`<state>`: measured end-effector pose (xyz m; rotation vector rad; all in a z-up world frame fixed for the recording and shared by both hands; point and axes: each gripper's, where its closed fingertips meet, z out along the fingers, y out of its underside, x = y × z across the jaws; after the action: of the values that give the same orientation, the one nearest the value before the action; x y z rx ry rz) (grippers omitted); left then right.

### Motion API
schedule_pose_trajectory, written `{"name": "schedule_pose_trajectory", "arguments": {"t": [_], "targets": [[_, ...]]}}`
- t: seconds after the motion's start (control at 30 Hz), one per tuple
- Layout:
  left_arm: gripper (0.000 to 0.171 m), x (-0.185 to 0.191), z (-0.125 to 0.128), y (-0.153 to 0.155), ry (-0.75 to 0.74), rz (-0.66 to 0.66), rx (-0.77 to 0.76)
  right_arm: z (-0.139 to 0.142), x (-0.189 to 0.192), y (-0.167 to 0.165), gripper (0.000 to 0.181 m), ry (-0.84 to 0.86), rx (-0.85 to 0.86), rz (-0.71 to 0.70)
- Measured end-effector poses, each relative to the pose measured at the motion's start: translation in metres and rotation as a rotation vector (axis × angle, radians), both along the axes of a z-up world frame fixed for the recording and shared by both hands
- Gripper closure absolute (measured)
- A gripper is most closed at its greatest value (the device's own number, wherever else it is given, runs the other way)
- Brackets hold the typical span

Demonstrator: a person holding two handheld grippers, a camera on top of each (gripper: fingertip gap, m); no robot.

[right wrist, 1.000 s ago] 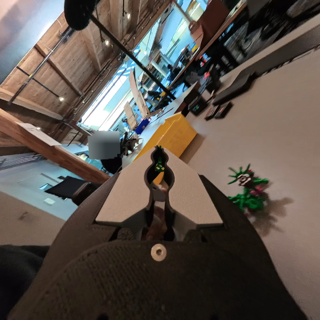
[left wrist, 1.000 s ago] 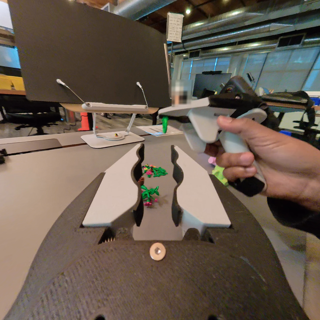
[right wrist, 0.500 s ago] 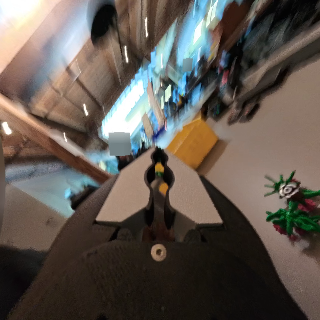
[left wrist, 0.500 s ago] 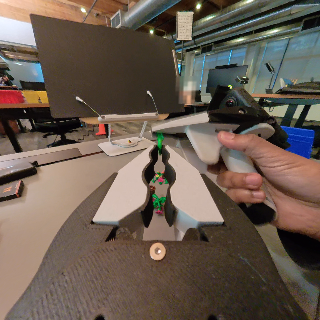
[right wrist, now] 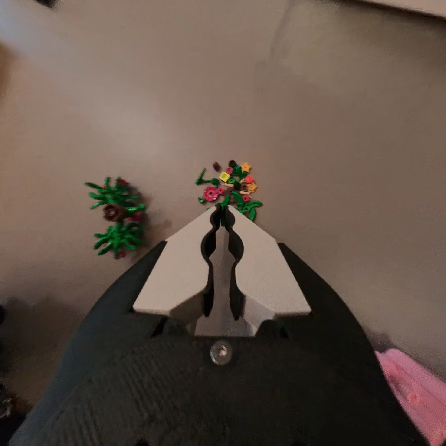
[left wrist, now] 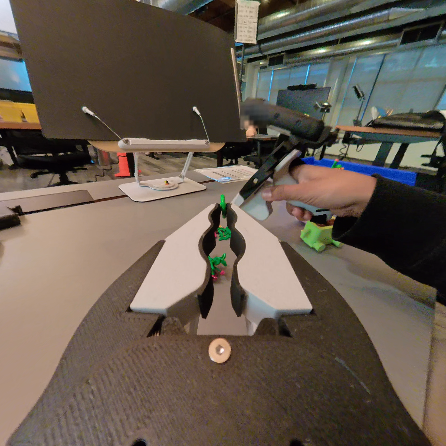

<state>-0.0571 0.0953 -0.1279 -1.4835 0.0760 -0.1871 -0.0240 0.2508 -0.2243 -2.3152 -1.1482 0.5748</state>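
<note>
My left gripper (left wrist: 223, 208) is shut on a small bright green plant piece (left wrist: 222, 205) and holds it above the grey table (left wrist: 72, 253). The right gripper (left wrist: 235, 204), held in a hand, tilts down just beyond it. In the right wrist view my right gripper (right wrist: 223, 207) hangs over a pile of small loose flower and leaf pieces (right wrist: 231, 185). Its jaws are nearly closed, with a thin dark green piece (right wrist: 223, 216) between the tips. A built green plant cluster (right wrist: 115, 217) lies left of the pile. It also shows between my left fingers (left wrist: 217, 263).
A black board rests on a white stand (left wrist: 164, 144) at the back of the table, with a paper sheet (left wrist: 226, 172) beside it. A lime green block figure (left wrist: 318, 235) sits under the person's hand. A pink object (right wrist: 415, 395) lies at the lower right. A blue bin (left wrist: 362, 167) stands behind. My right fingertips sit around 20 cm from my left ones.
My left gripper closed from open onto the green piece that the right gripper held up. The right gripper swung away from it and down, and now faces the pile on the table.
</note>
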Motion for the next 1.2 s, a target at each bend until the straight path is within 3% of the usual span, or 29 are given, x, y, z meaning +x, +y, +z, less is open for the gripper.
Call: {"name": "schedule_pose_trajectory", "arguments": {"t": [0.1, 0.37, 0.47, 0.57, 0.7, 0.83, 0.93, 1.1, 1.2], "targets": [[0.171, -0.002, -0.004, 0.0, 0.027, 0.009, -0.002, -0.022, 0.001, 0.009, 0.181, -0.072, 0.009, -0.032], [0.171, -0.011, -0.009, 0.0, 0.011, 0.009, -0.007, -0.013, 0.002, 0.013, 0.166, -0.045, 0.034, -0.046], [0.171, -0.008, -0.01, 0.0, 0.026, -0.009, -0.011, 0.013, 0.0, 0.009, 0.165, 0.052, 0.068, -0.03], [0.171, 0.007, -0.019, 0.003, 0.072, -0.067, -0.059, 0.061, 0.0, -0.008, 0.16, 0.256, 0.128, 0.033], [0.171, 0.033, -0.021, 0.019, 0.118, -0.115, -0.148, 0.113, 0.027, -0.03, 0.157, 0.455, 0.219, 0.094], [0.17, 0.052, -0.025, 0.066, 0.266, -0.151, -0.346, 0.127, 0.056, -0.048, 0.156, 0.553, 0.202, 0.145], [0.17, 0.038, -0.038, 0.108, 0.388, -0.141, -0.5, 0.13, 0.073, -0.055, 0.154, 0.59, 0.192, 0.17], [0.17, 0.018, -0.075, 0.141, 0.368, -0.252, -0.887, 0.132, 0.101, -0.055, 0.156, 0.655, 0.242, 0.171], [0.169, 0.019, -0.088, 0.15, 0.207, -0.331, -1.071, 0.132, 0.113, -0.056, 0.156, 0.71, 0.235, 0.172]]}}
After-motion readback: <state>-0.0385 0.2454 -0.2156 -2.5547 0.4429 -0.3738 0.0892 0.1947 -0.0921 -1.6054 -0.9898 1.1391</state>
